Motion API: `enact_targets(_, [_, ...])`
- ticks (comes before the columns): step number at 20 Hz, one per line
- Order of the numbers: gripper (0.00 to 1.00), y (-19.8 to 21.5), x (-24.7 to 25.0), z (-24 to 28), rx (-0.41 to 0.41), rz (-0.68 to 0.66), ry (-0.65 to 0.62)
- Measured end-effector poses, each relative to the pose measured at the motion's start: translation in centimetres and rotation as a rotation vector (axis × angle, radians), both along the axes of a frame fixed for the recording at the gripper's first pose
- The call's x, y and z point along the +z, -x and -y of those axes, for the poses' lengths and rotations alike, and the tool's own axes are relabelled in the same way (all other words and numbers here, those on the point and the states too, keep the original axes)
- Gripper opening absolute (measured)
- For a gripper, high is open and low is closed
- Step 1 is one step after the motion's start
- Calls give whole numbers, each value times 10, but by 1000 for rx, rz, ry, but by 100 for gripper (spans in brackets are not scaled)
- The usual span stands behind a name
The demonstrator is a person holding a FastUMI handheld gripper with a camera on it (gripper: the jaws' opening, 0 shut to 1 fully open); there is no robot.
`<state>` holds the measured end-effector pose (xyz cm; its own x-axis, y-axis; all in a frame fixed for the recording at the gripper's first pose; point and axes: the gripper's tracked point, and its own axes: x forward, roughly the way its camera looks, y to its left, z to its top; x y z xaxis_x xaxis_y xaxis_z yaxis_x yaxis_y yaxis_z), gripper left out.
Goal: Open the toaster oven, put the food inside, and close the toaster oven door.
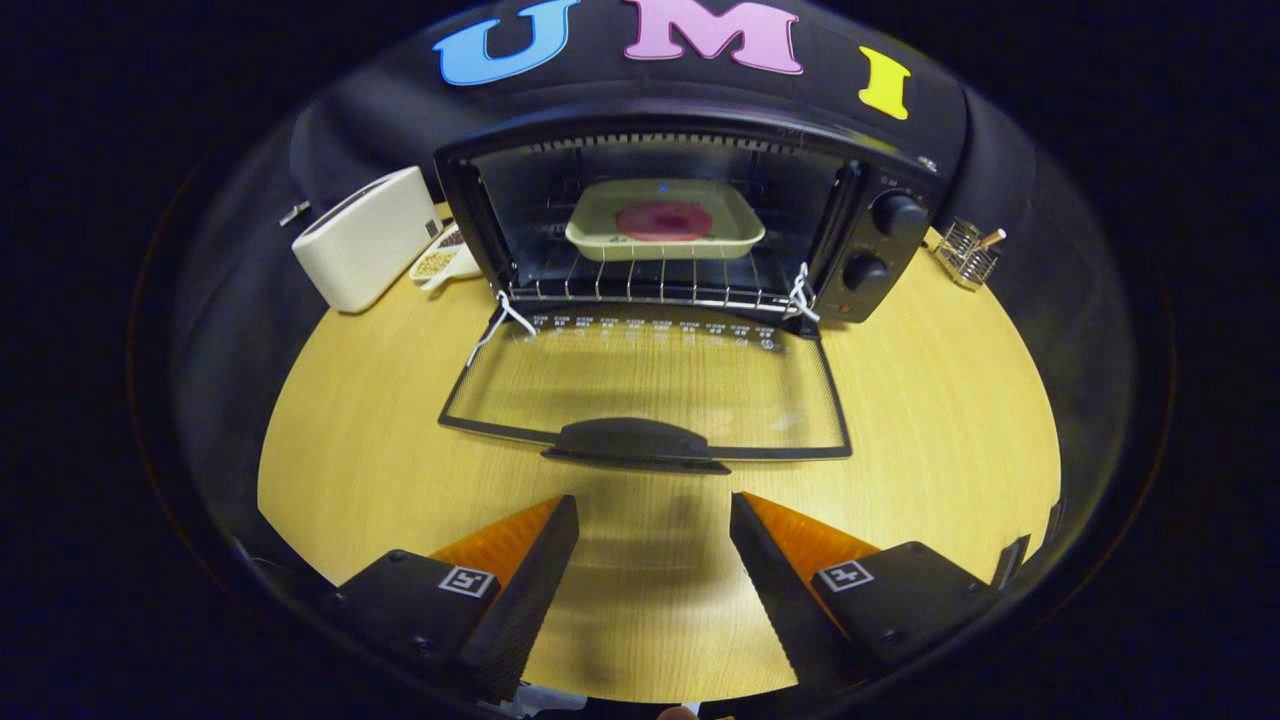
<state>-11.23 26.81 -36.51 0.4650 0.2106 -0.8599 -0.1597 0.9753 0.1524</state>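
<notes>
Wooden bench [900, 420] in a black-draped booth: one toaster oven [690, 215] stands at the far side with its glass door [650, 385] dropped flat toward the camera, the single door handle [635, 440] just ahead of the gripper [655, 525]. The two fingers are spread apart and grasp nothing, with bare bench between them. One tray [665, 222] carrying one round reddish piece of food [664, 220] already rests on the wire rack [650, 282] inside, so closing the door looks to be what remains. Two control knobs [898, 213] sit on the oven's right panel; white cords [800, 295] are tied at both door hinges. Beside the oven to the left stand one cream toaster [365, 238] and a small dish [440, 262] of grains; to the right, one wire holder [966, 252]. Likely risks: fingers sliding off the low, smooth handle as the door lifts, letting it fall back; or a hard push shoving the light oven backward.
</notes>
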Motion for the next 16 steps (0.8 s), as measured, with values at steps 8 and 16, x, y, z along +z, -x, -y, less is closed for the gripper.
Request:
enact_targets(8, [100, -6, -27, -4, -23, -43, 19])
enact_targets(16, [100, -25, -27, -3, -79, -67, -12])
